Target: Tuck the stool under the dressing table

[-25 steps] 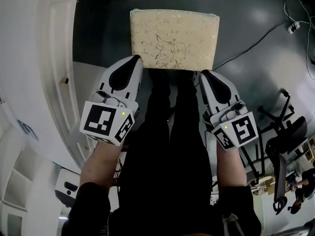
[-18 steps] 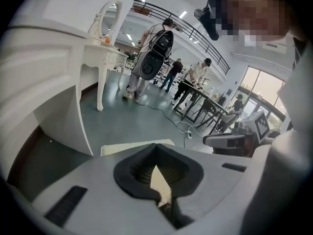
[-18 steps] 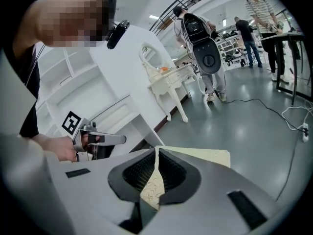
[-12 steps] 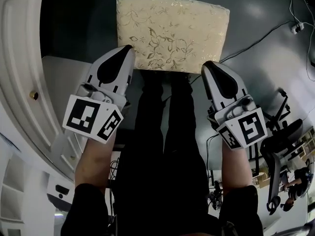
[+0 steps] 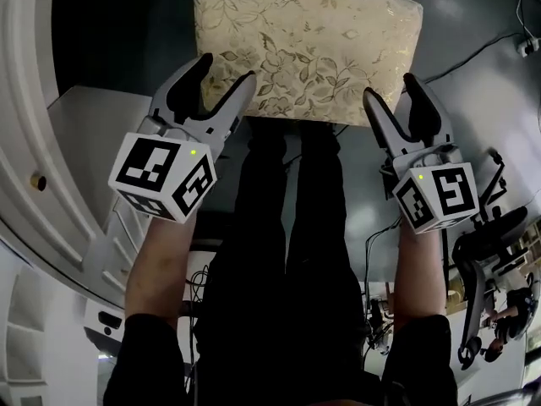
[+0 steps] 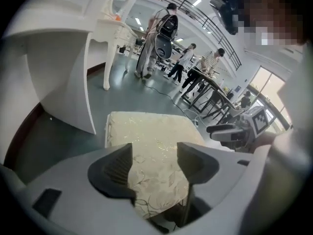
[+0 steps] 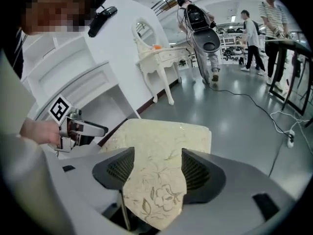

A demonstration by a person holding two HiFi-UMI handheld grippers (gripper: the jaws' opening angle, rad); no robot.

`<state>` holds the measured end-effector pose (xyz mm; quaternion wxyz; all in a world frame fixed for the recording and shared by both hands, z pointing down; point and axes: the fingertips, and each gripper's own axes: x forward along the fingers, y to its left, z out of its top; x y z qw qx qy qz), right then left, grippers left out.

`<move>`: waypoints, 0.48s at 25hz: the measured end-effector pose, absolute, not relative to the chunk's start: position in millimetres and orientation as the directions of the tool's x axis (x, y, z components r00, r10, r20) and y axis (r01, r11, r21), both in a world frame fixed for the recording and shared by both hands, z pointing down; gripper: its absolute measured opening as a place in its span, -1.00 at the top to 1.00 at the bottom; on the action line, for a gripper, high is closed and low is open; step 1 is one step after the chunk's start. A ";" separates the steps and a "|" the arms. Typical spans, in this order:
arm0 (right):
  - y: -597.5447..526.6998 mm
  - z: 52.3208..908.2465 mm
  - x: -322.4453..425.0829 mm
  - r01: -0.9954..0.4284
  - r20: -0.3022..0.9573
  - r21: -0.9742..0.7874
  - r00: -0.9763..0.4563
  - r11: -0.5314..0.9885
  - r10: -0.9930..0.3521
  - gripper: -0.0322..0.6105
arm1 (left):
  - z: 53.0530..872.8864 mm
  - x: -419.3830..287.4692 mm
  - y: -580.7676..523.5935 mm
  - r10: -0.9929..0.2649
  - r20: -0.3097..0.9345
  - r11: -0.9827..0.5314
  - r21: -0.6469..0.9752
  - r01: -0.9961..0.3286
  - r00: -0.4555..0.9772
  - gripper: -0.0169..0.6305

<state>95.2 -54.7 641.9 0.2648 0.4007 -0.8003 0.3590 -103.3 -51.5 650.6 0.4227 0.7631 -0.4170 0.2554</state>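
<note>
The stool has a cream cushion with a gold floral pattern and stands on the grey floor in front of me. My left gripper is at its near left corner and my right gripper at its near right corner. Both sets of jaws have just been opening and stand apart. In the left gripper view and the right gripper view the cushion's near corner shows in the gap, with no pad pressing on it. The white dressing table stands to the left, with its dark recess beside the stool.
A black cable runs over the floor at the right. A black office chair stands at the lower right. Far off are people, black desks and another white dressing table with a mirror.
Both grippers have come down to the stool's near corners, and their jaws went from shut to open. The stool now fills more of the head view.
</note>
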 end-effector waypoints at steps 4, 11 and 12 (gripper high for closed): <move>-59.6 656.3 109.1 -0.867 0.744 -0.330 -0.482 0.373 -0.462 -0.24 | 673.1 -115.9 -52.1 -0.389 0.798 -0.238 0.395 -0.887 0.460 -0.31; -52.8 687.3 117.1 -0.883 0.796 -0.346 -0.455 0.316 -0.399 -0.52 | 707.2 -116.6 -51.0 -0.310 0.842 -0.206 0.393 -0.896 0.441 -0.78; -51.7 690.5 117.2 -0.885 0.801 -0.344 -0.450 0.313 -0.394 -0.54 | 710.7 -114.4 -50.1 -0.299 0.844 -0.206 0.399 -0.893 0.446 -0.82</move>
